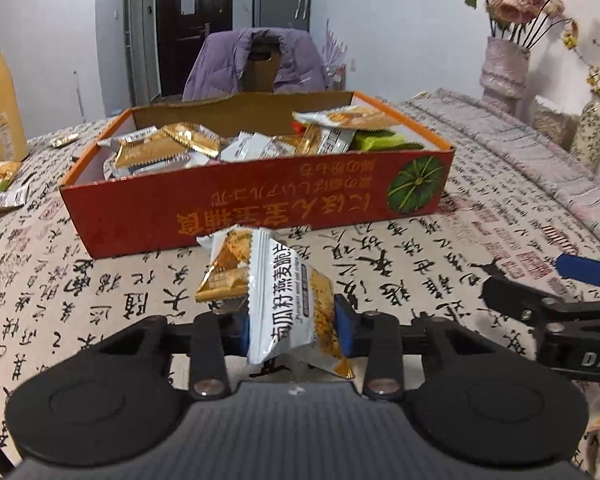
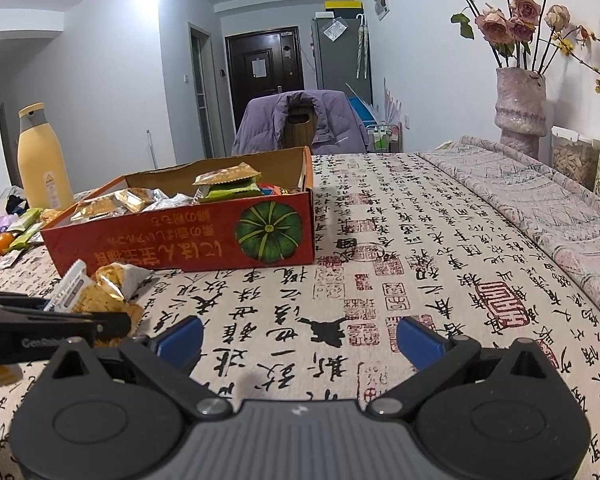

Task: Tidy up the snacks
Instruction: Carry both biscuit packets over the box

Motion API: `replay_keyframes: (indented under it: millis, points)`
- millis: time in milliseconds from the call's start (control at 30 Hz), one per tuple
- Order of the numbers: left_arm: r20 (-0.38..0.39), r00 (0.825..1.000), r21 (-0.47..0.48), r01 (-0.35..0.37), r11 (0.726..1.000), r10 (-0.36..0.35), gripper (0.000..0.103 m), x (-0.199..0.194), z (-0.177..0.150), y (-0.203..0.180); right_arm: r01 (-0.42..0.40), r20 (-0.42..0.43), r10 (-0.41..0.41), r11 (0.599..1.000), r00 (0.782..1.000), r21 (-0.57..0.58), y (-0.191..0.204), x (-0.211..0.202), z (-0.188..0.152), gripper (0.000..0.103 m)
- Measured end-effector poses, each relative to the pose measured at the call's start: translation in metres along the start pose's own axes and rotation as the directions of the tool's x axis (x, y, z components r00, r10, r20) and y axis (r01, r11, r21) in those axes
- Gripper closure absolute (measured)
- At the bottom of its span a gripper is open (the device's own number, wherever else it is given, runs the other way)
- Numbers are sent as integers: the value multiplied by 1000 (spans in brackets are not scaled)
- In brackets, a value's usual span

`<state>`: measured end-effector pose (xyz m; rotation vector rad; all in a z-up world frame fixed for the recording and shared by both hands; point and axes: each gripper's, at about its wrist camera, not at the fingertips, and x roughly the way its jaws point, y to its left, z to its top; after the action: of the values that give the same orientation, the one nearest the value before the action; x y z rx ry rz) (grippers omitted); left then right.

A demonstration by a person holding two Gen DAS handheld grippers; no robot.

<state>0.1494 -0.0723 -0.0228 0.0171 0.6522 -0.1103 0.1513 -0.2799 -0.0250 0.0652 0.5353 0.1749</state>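
- Left wrist view shows the left claw (image 1: 296,330) clenched on a snack packet (image 1: 288,312), white and orange with printed characters, its blue pads (image 1: 345,330) pressing the wrapper from both sides.
- A second, gold-foil packet (image 1: 224,272) sits against the held one on its left; whether the pads catch it too is unclear.
- Both packets are just in front of the red cardboard box (image 1: 236,216), which stands open on the table (image 1: 100,280) and is loaded with more wrapped snacks (image 1: 172,146).
- A few loose packets (image 1: 4,192) lie on the calligraphy-print cloth to the left of the box.
- Right wrist view shows the right claw (image 2: 300,340) released, its blue pads (image 2: 418,342) spread wide over bare cloth with nothing between them.
- The right claw is beside the left one, well short of the box.
- A vase of pink flowers (image 2: 520,108) stands at the far right.
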Motion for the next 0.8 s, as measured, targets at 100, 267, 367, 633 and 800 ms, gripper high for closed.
replay_keyframes:
  millis: [100, 267, 367, 633, 800]
  points:
    - [27, 1000, 0, 14, 1000, -14, 65, -9, 0, 2, 0, -1, 0, 1000, 1000, -9, 4, -1, 0, 0]
    - [72, 997, -10, 24, 1000, -23, 65, -24, 1, 12, -4, -4, 4, 1000, 1000, -30, 14, -1, 1, 0]
    - [98, 995, -20, 21, 1000, -19, 65, -32, 2, 22, -9, -8, 8, 999, 1000, -47, 23, 0, 3, 0]
    - [132, 991, -55, -11, 998, 18, 65, -40, 4, 55, -30, -16, 28, 995, 999, -98, 52, 6, 9, 0]
    - [151, 988, -82, -23, 996, 35, 65, -41, 5, 77, -47, -20, 45, 990, 999, -130, 76, 12, 12, 0]
